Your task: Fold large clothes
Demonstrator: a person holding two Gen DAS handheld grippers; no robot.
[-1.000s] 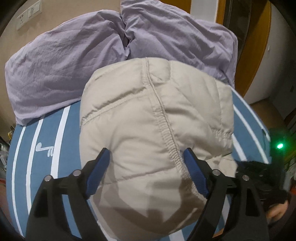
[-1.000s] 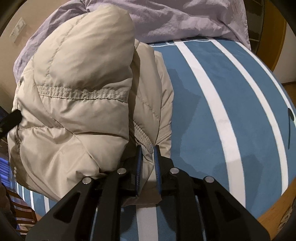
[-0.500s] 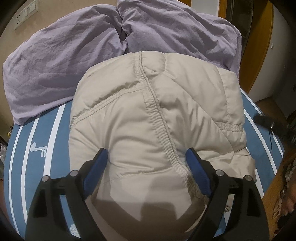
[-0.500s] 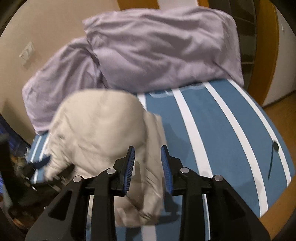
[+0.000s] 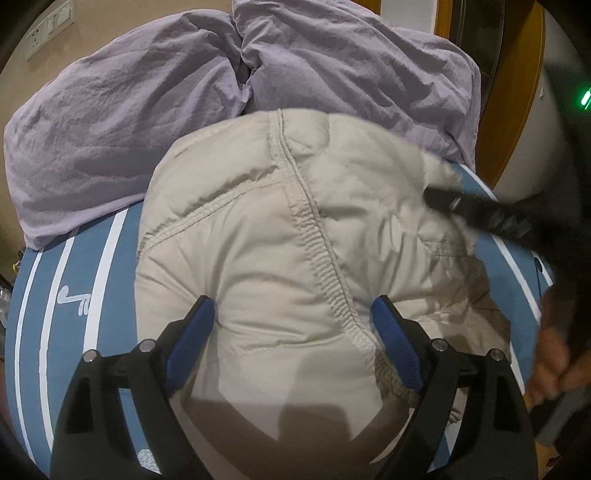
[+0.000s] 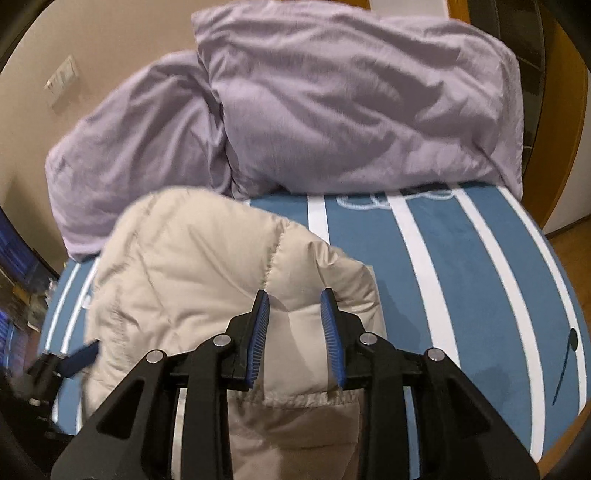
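Note:
A beige puffer jacket (image 5: 288, 236) lies folded in a bundle on the blue striped bed cover (image 5: 48, 295). My left gripper (image 5: 293, 325) is open, its jaws wide apart just above the jacket's near part. In the right wrist view the jacket (image 6: 192, 273) lies in front of my right gripper (image 6: 294, 314), which is open and holds nothing, above the jacket's right edge. The right gripper also shows blurred in the left wrist view (image 5: 480, 214), over the jacket's right side. The left gripper shows at the lower left of the right wrist view (image 6: 62, 363).
Two lilac pillows (image 6: 295, 110) lie at the head of the bed behind the jacket. The bed cover (image 6: 480, 295) stretches to the right of the jacket. A wooden door frame (image 5: 513, 92) stands at the right, a wall socket (image 5: 48, 22) at the upper left.
My right gripper let go of the jacket's edge, opened and drew back and up. The jacket now lies flatter. My left gripper stayed open over it.

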